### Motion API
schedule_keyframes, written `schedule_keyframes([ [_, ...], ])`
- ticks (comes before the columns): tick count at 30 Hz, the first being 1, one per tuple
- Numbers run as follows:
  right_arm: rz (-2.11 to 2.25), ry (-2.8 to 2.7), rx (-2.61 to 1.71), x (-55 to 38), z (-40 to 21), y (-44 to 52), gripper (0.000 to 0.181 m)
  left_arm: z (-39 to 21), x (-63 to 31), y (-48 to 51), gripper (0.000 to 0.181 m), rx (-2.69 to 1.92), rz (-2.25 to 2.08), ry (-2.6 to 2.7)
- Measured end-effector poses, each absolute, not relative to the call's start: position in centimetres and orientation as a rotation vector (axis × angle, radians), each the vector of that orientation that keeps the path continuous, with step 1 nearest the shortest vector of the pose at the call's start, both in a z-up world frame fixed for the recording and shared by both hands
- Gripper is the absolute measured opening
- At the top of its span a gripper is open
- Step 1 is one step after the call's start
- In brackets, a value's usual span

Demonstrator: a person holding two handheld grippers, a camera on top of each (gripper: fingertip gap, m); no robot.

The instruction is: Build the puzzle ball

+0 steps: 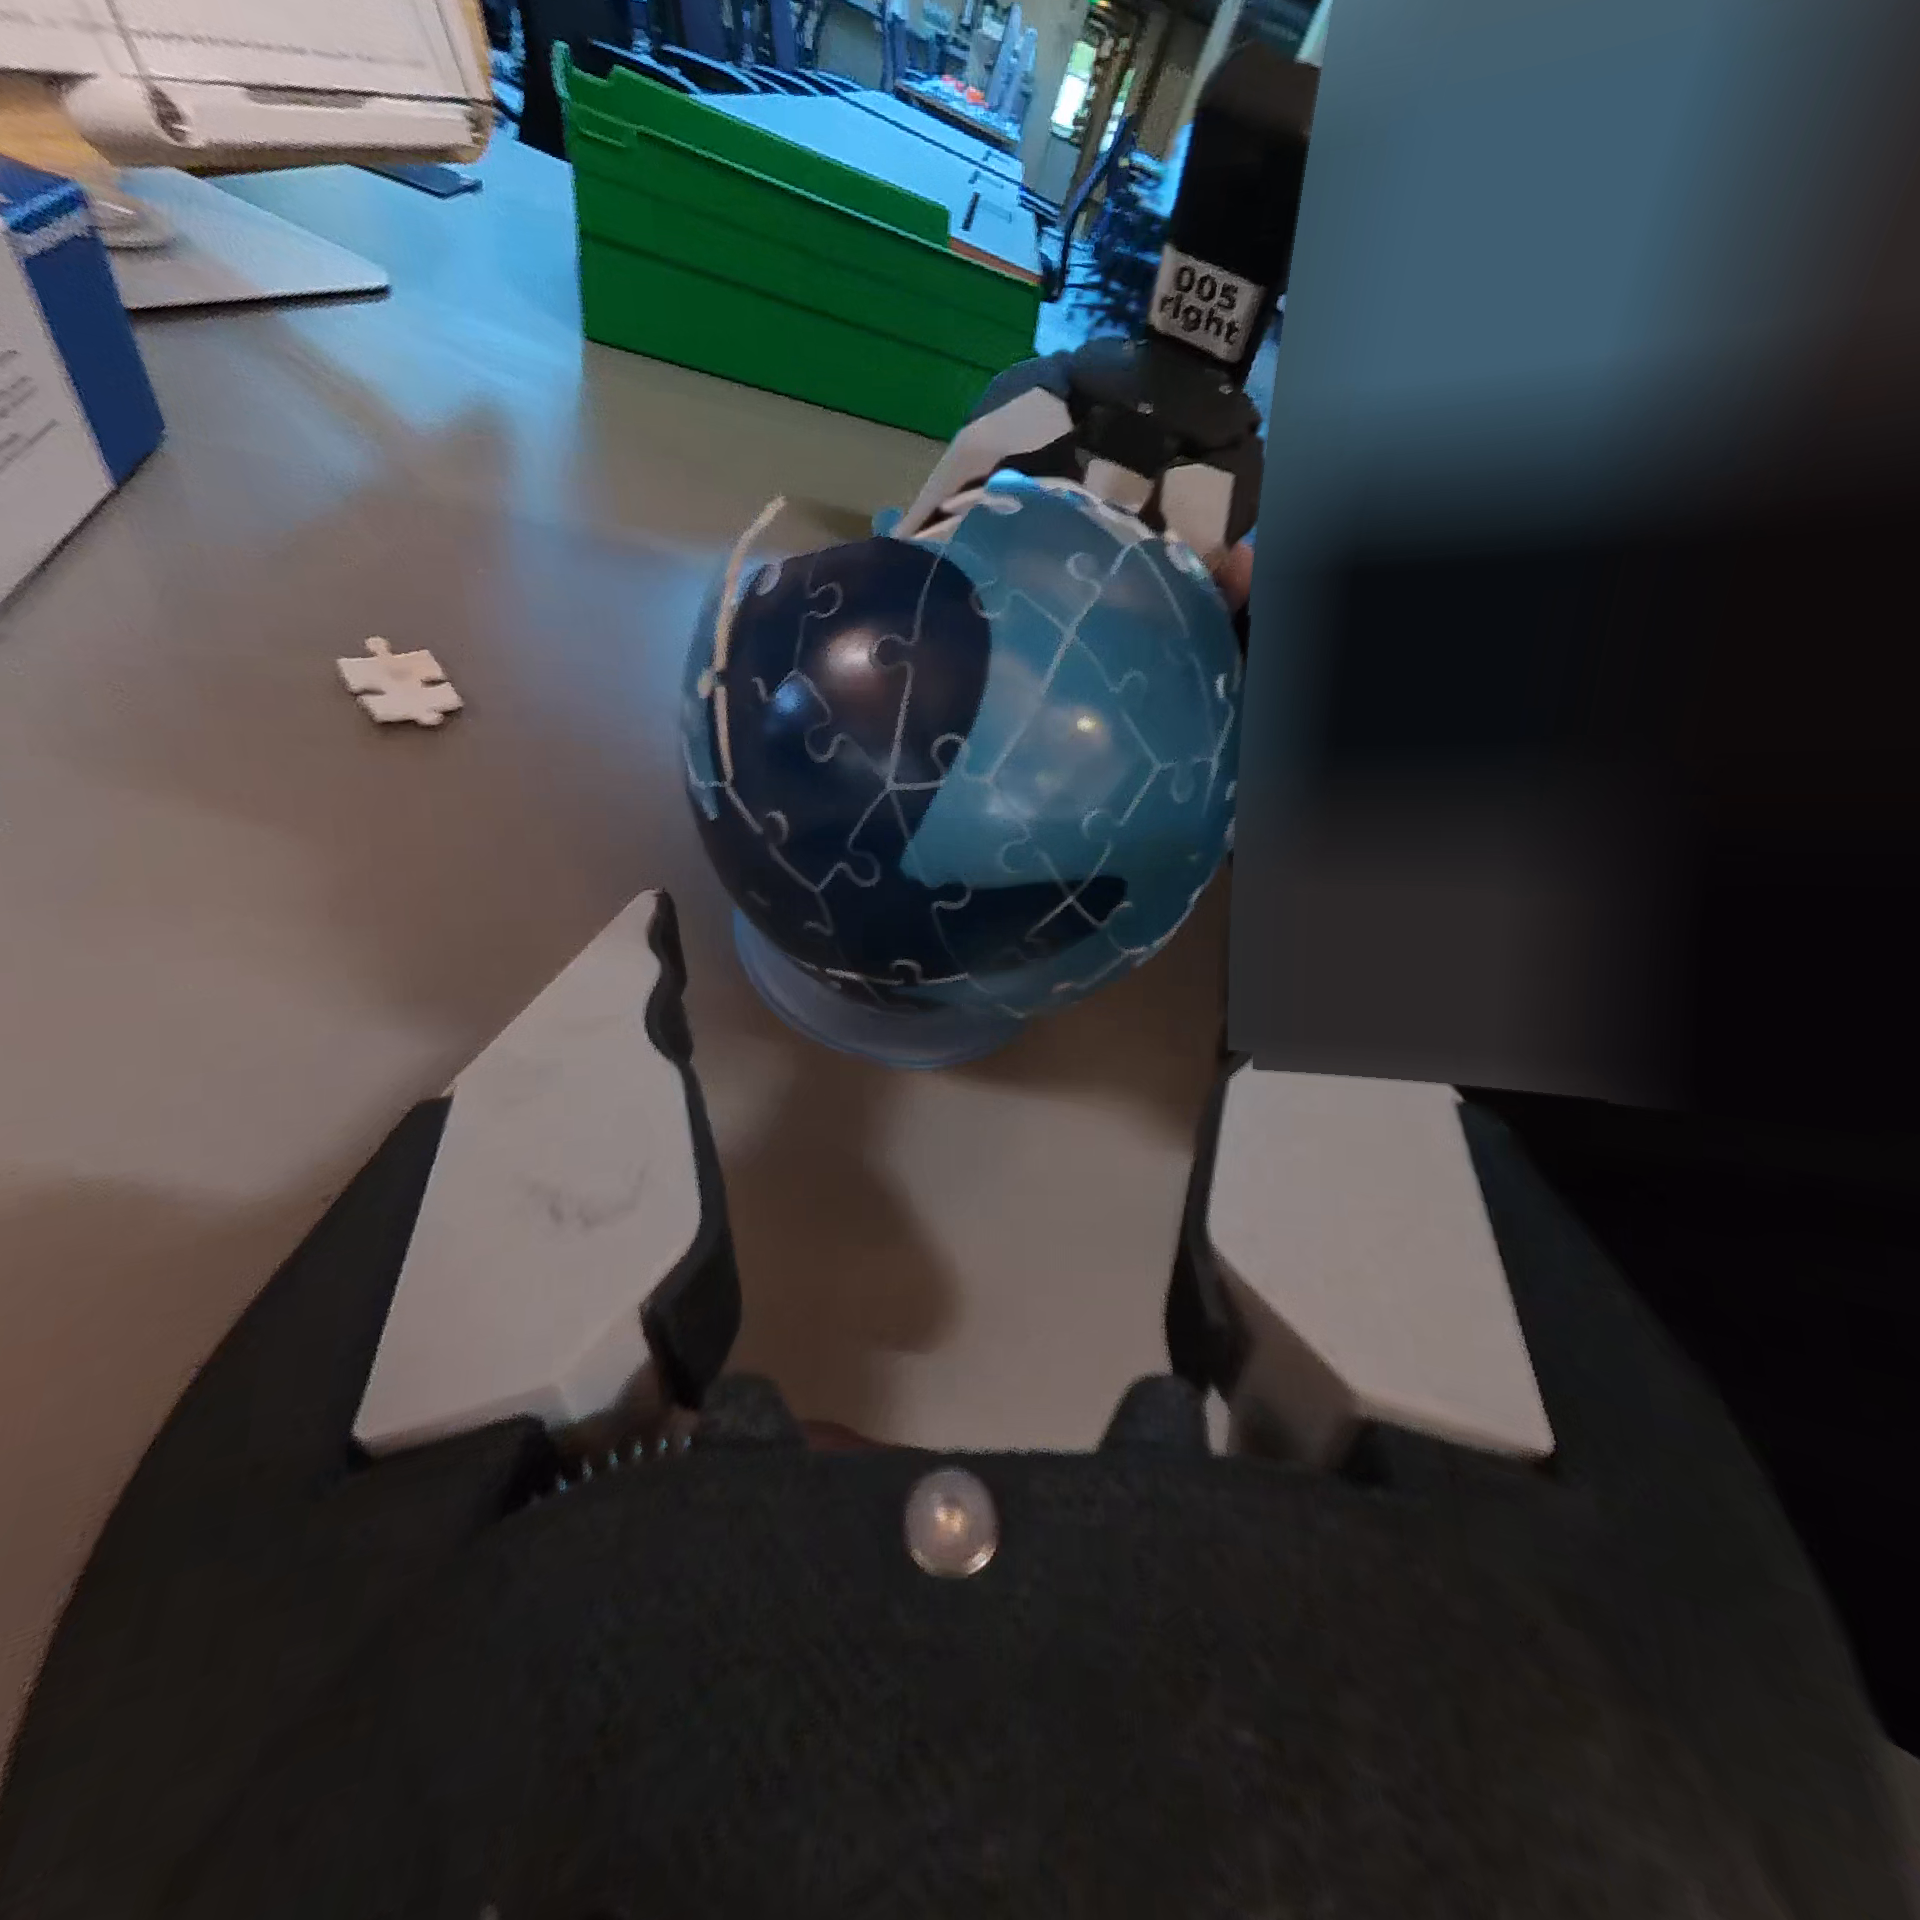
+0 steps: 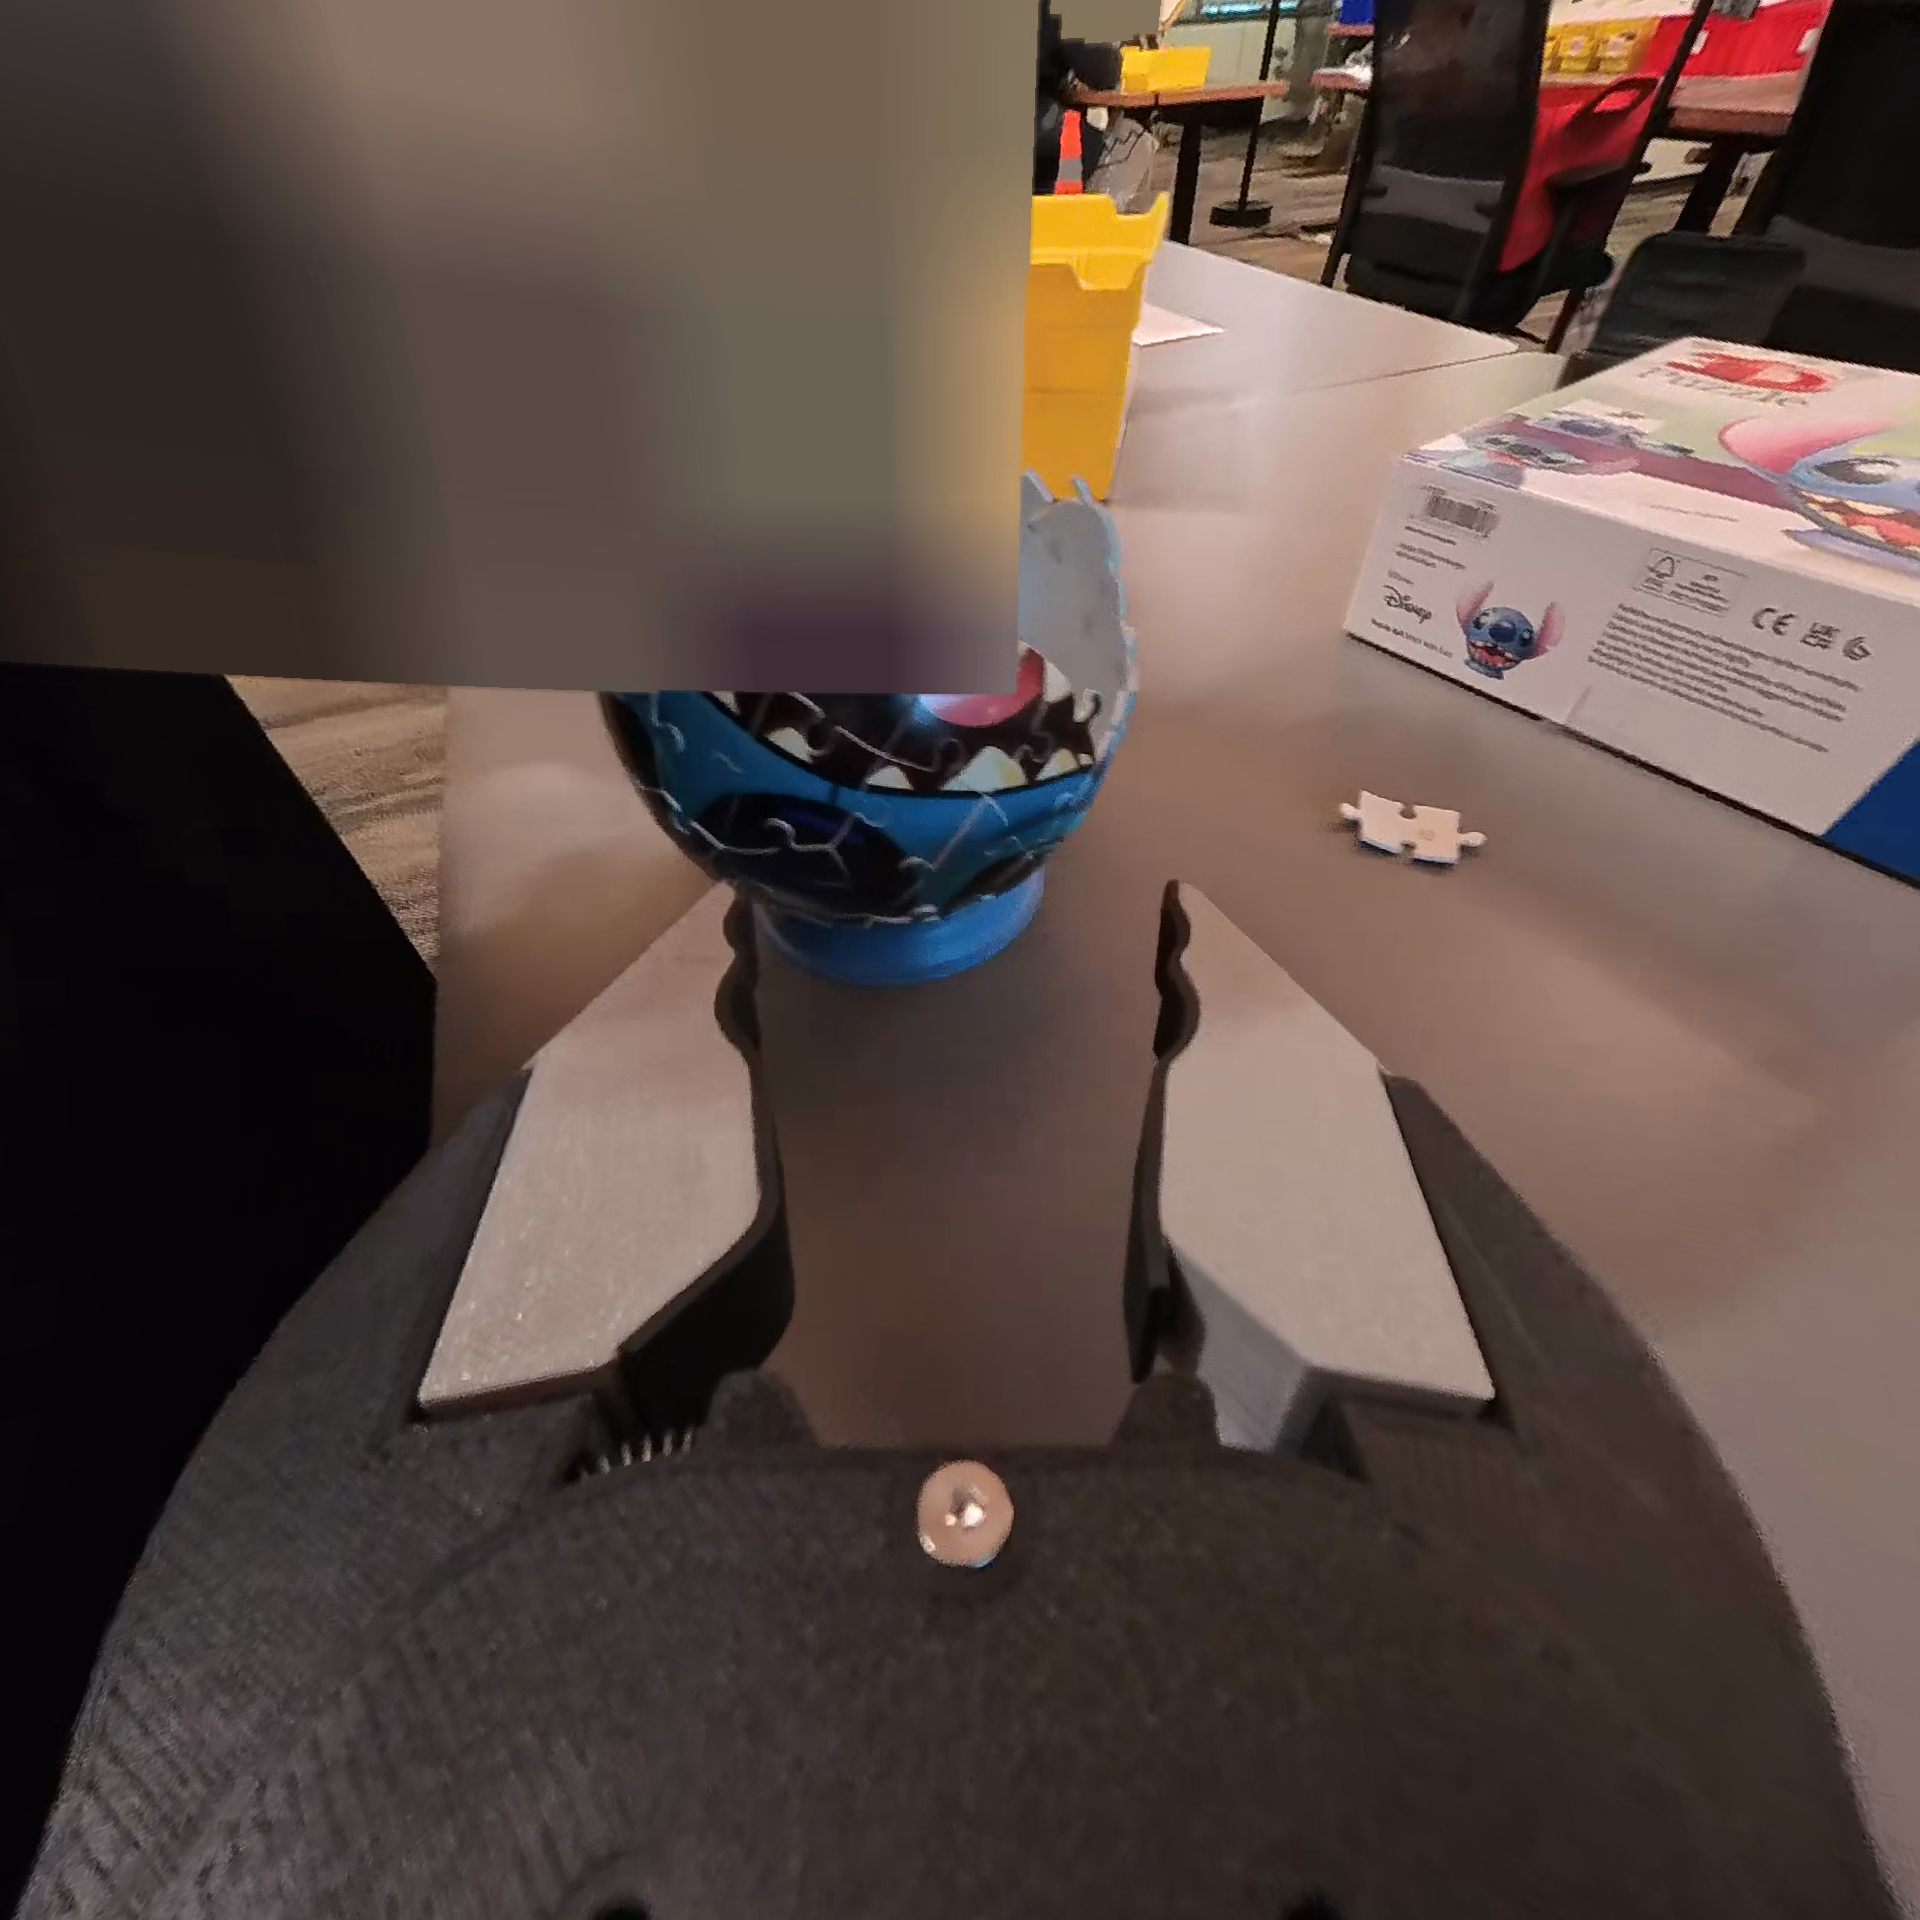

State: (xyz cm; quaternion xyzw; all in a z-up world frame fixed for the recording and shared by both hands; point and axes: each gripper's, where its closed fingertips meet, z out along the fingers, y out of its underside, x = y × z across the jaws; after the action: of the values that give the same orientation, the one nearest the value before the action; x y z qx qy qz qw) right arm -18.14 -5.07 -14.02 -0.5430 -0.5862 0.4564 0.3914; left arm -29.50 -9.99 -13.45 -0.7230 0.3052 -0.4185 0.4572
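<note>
Puzzle ball (image 1: 961, 769) sits on its blue stand (image 2: 904, 951) on the table (image 1: 312, 935), apparently unfinished, with both left gripper (image 1: 935, 1039) and right gripper (image 2: 956, 935) spread empty, so a careless nudge could topple it or pop seated pieces; loose piece (image 1: 398, 681) nearby.

**A shared workroom or lab, not a home**

Long grey tables (image 2: 1351, 343) run in rows. Stacked green bins (image 1: 790, 281) sit on one, yellow bins (image 2: 1086, 343) on another, with more yellow bins on far benches. Black office chairs (image 2: 1455, 177) stand about, an orange traffic cone (image 2: 1070, 156) stands on the carpeted floor, and a red cloth (image 2: 1766, 73) covers a distant table.
</note>
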Motion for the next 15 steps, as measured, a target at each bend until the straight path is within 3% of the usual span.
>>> schedule_keyframes([
  [6,1.153,-1.554,-1.385,-19.7,-14.7,-6.9,0.079,-12.7,-28.4,-11.4,0.097,-1.744,-1.068,0.784],
  [15,1.241,-1.487,-1.418,-19.9,-14.1,-6.2,0.079,-12.6,-27.3,-13.6,0.107,-1.738,-1.066,0.757],
])
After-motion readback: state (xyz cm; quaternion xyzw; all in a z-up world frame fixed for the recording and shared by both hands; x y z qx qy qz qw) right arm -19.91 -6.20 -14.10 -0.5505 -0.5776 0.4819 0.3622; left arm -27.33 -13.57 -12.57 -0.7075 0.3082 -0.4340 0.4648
